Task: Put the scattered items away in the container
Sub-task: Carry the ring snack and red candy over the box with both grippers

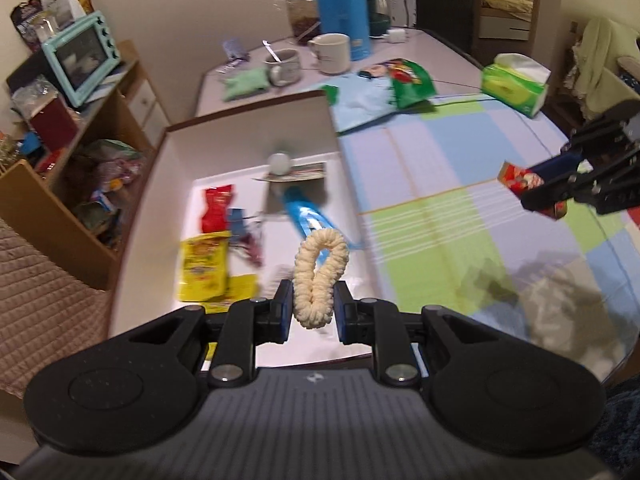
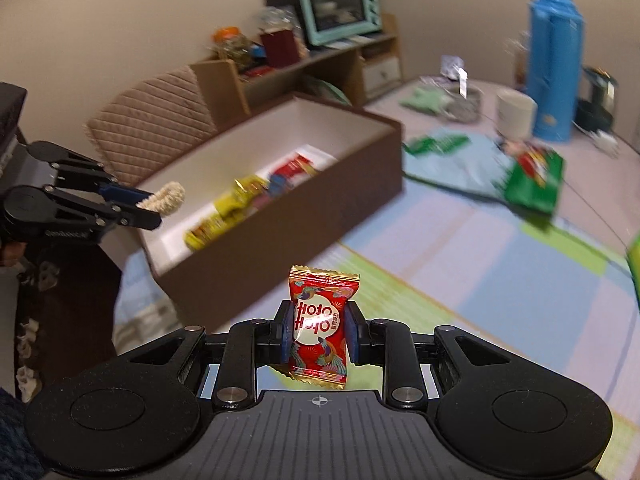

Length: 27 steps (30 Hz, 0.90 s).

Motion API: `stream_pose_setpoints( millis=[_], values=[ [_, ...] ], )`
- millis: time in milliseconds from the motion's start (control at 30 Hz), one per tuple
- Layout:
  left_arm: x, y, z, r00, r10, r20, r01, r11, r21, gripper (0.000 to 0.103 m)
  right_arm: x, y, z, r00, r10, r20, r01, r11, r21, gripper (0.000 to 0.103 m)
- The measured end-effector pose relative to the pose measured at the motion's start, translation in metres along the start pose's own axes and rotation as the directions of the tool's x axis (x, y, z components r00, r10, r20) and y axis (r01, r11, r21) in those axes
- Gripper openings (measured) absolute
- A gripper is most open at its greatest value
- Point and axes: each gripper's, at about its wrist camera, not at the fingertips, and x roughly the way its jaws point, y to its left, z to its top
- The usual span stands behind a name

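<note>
My left gripper is shut on a cream knitted hair scrunchie, held above the near end of the brown box with a white inside. The same gripper shows at the left of the right wrist view, with the scrunchie over the box. In the box lie yellow packets, a red packet, a blue tube and a white ball. My right gripper is shut on a red candy packet, above the checked tablecloth right of the box; the gripper and packet show at the right.
On the far table stand a blue thermos, a white mug, a grey cup, a green snack bag and a green tissue pack. A wooden shelf with a teal oven stands left of the box.
</note>
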Motion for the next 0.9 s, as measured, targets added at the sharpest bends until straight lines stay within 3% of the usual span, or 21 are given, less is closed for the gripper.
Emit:
stream_pose_setpoints(
  millis=[200, 567, 767, 900],
  values=[
    [-0.001, 0.039, -0.008, 1.000, 0.015, -0.007, -0.015, 0.999, 0.034, 0.018, 0.017, 0.029, 0.035, 0.998, 0.051, 0.030, -0.049, 0.997, -0.051, 0.025],
    [0.028, 0.077, -0.010, 0.995, -0.067, -0.072, 0.079, 0.980, 0.182, 0.018, 0.061, 0.079, 0.069, 0.995, 0.091, 0.028, -0.088, 0.991, -0.097, 0.025],
    [0.047, 0.092, -0.009, 0.982, -0.155, -0.110, 0.181, 0.939, 0.294, 0.018, 0.080, 0.084, 0.079, 0.996, 0.084, 0.016, -0.083, 0.994, -0.067, 0.025],
    [0.062, 0.101, -0.005, 0.962, -0.222, -0.157, 0.267, 0.881, 0.392, 0.018, 0.089, 0.081, 0.085, 0.997, 0.071, 0.006, -0.071, 0.997, -0.037, 0.025]
  ],
)
